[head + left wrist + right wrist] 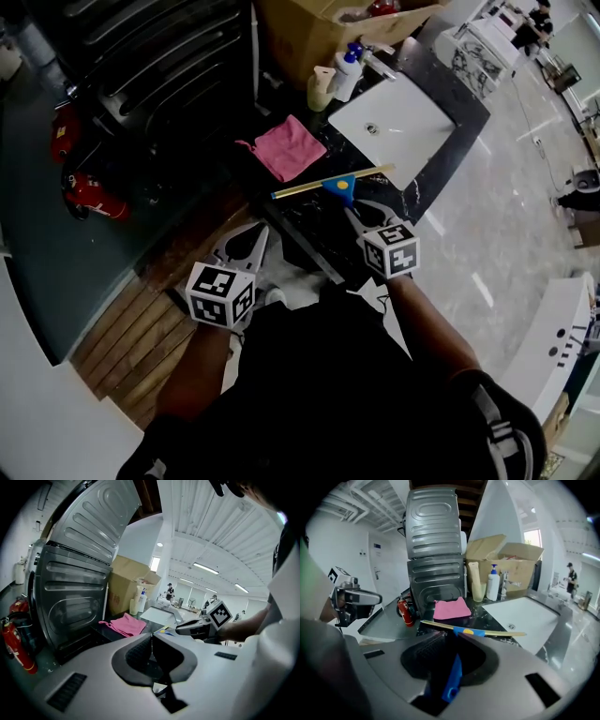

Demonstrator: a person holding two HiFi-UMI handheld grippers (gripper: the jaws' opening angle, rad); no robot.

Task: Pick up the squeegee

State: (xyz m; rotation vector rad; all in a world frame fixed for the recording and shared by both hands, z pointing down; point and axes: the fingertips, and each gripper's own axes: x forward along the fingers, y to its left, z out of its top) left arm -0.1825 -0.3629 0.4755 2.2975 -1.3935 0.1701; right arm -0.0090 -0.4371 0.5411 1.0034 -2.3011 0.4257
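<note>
The squeegee (pixel 330 185) lies on the dark counter (pixel 422 192), a long yellowish blade with a blue head (pixel 471 632); a bit of it also shows in the left gripper view (pixel 163 630). Its blue handle (pixel 453 677) runs back between the jaws of my right gripper (pixel 362 212), which stand slightly apart around it with room on both sides. My left gripper (pixel 251 238) hovers lower left of the counter, away from the squeegee, its jaws together and empty (pixel 151 635).
A pink cloth (pixel 286 147) lies just beyond the squeegee. A white sink (pixel 405 141) is to the right, with soap bottles (pixel 345 70) and a cardboard box (pixel 309 33) behind. A dark ribbed appliance (pixel 159 66) and red fire extinguishers (pixel 94 192) stand left.
</note>
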